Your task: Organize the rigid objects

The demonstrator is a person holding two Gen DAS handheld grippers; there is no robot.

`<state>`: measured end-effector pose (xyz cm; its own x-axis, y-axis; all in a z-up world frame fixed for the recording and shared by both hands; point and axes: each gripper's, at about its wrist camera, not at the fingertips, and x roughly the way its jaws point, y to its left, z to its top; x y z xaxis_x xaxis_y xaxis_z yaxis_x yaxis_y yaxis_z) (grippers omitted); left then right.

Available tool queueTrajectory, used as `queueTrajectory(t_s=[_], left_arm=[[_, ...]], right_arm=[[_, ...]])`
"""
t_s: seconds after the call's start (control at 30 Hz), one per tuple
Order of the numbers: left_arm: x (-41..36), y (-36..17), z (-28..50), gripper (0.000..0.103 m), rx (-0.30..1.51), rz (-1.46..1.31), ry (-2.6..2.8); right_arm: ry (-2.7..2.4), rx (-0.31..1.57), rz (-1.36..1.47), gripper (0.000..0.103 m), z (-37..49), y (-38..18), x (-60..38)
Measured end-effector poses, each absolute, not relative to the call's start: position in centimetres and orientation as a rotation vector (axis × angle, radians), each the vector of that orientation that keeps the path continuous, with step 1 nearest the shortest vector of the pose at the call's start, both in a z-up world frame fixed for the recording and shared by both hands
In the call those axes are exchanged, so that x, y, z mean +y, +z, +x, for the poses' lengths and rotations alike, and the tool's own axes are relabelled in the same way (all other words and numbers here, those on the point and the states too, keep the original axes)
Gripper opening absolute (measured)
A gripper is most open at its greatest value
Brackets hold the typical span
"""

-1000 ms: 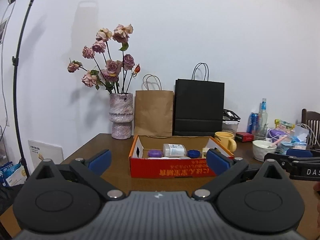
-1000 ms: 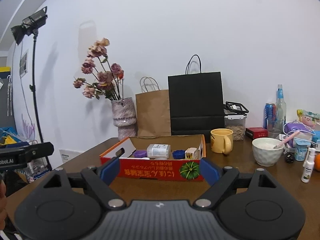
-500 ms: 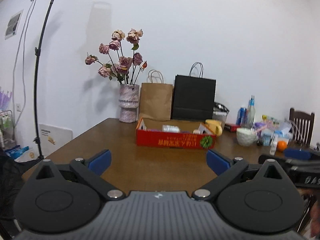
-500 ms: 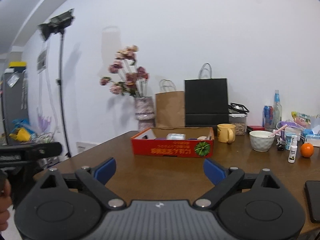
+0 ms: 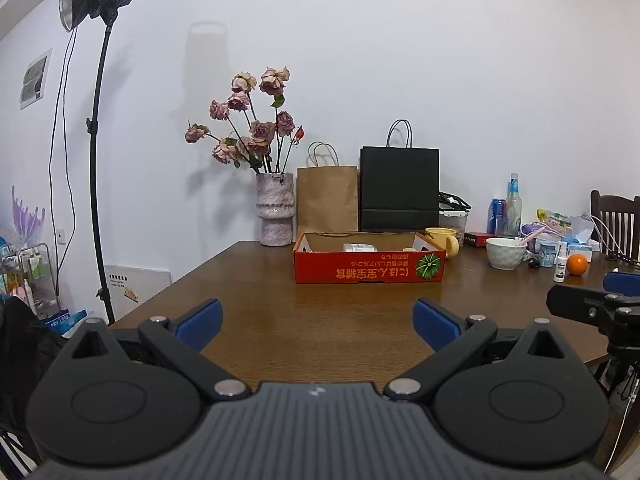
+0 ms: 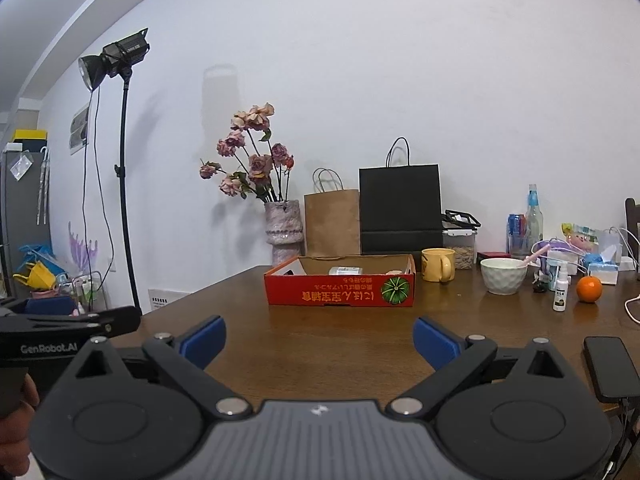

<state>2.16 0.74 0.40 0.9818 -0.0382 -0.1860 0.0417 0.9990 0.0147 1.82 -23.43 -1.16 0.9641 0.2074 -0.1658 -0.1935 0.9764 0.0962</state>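
"GenRobot.AI" reads in grey on the black left gripper point(image 6: 72, 330) body at near left, in the right wrist view. The red cardboard box point(image 6: 340, 290) front carries upside-down yellow print, not legible.

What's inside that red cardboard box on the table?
Over the red box's front wall, a white labelled bottle lying on its side and a small pale item near the right end show. The wall hides the box floor and anything lower.
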Motion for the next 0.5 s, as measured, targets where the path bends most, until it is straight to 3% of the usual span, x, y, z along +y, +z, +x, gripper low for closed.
queueTrajectory(t_s=[0.5], left_arm=[[0.55,0.37,2.00,0.103,0.171,0.047,-0.041]], right_arm=[[0.184,0.173,0.058,0.101,1.64,-1.32,-23.26]])
